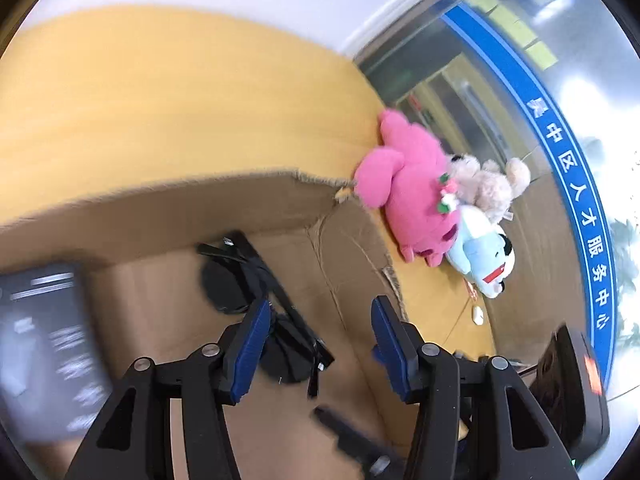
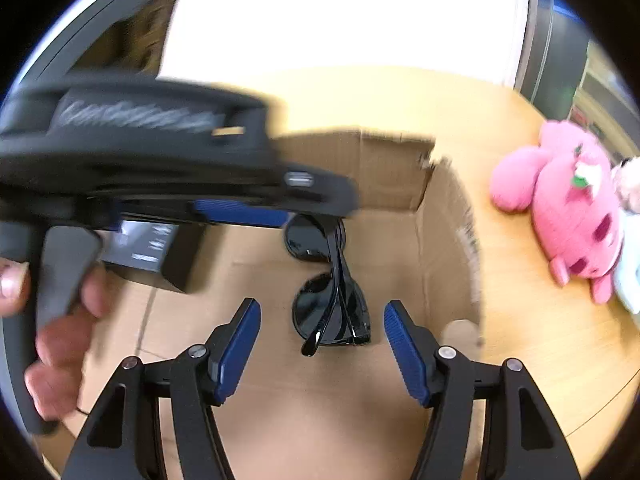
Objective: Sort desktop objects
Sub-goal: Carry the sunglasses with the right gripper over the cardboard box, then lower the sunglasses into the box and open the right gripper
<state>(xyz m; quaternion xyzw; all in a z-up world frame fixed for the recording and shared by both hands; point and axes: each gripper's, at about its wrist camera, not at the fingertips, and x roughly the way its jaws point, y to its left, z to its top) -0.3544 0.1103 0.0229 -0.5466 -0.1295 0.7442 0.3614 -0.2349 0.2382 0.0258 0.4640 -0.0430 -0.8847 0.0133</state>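
Here, both my claws hang over the open cardboard box [image 2: 400,168] on the wooden table [image 2: 540,340]. My right claw [image 2: 322,336] stands wide, nothing between its blue pads; the folded black sunglasses [image 2: 332,308] lie on the box floor just beyond the gap, untouched. My left claw [image 1: 318,336] is also parted and holds nothing; in its own view the sunglasses [image 1: 256,284] lie just past its left pad. From the right view that left claw crosses the far left of the box, blurred, with my hand [image 2: 60,320] on its grip. A black carton [image 2: 160,252] lies in the box's far left corner. Outside the box, to the right on the table, lies a pink plush [image 1: 408,196], with a beige plush [image 1: 488,184] and a pale blue plush [image 1: 484,256] touching it.
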